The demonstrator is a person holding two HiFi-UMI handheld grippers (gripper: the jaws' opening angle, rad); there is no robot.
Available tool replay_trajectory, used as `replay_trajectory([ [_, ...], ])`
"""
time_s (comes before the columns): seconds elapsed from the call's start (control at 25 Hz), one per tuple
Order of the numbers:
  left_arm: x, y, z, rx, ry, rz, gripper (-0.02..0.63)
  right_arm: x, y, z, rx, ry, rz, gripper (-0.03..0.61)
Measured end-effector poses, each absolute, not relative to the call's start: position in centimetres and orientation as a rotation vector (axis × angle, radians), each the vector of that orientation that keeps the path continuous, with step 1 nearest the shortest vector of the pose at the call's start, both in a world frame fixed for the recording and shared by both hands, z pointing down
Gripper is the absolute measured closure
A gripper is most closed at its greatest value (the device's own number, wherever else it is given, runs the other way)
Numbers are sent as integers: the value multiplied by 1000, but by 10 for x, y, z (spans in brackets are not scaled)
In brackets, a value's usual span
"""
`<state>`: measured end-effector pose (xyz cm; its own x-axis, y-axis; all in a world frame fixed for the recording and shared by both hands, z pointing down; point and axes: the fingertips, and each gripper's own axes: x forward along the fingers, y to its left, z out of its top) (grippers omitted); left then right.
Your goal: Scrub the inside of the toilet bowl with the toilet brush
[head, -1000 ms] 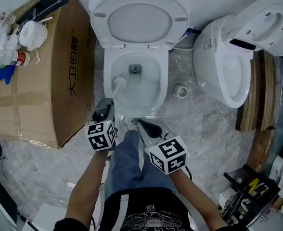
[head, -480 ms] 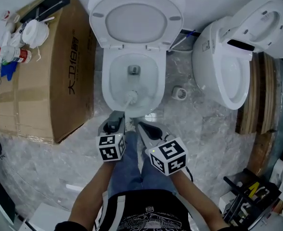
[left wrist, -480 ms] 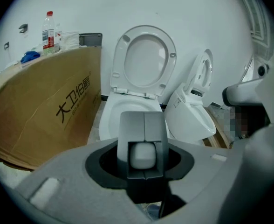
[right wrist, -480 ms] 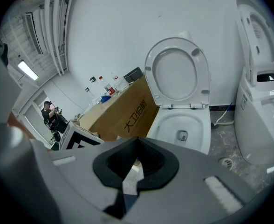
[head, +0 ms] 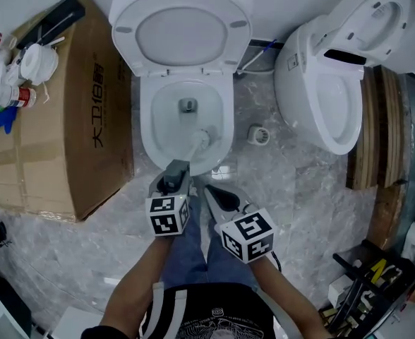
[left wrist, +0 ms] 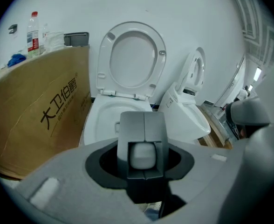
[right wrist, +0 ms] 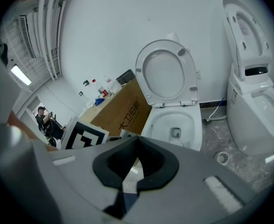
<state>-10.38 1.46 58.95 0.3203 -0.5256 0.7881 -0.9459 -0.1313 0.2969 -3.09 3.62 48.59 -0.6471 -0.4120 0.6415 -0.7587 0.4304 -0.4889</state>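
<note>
The white toilet (head: 148, 129) stands with its seat and lid (head: 179, 30) raised, and its bowl also shows in the left gripper view (left wrist: 104, 118) and the right gripper view (right wrist: 174, 120). The toilet brush (head: 201, 139) has its white head inside the bowl, against the front right wall. My left gripper (head: 173, 178) is at the bowl's front rim, shut on the brush handle (left wrist: 143, 155). To its right, over the floor, my right gripper (head: 217, 195) is shut and holds nothing; its jaws meet at their tips (right wrist: 136, 141).
A cardboard box (head: 59, 126) with bottles and a tape roll on top flanks the toilet's left. A second toilet (head: 320, 97) stands at the right, with wooden boards (head: 380, 140) behind it. There is a floor drain (head: 258, 135) between the toilets and tools (head: 370, 281) at lower right.
The brush head has swept from the bowl's left wall across to its front right. My left gripper has shifted rightwards with it. The right gripper has barely moved.
</note>
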Motion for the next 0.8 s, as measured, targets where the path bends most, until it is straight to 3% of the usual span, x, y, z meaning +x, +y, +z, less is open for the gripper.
replay_trajectory([
  [0.8,-103,-59,627,1812,-1282,704,440,-36,-3,501,1123,-2235,1173,580],
])
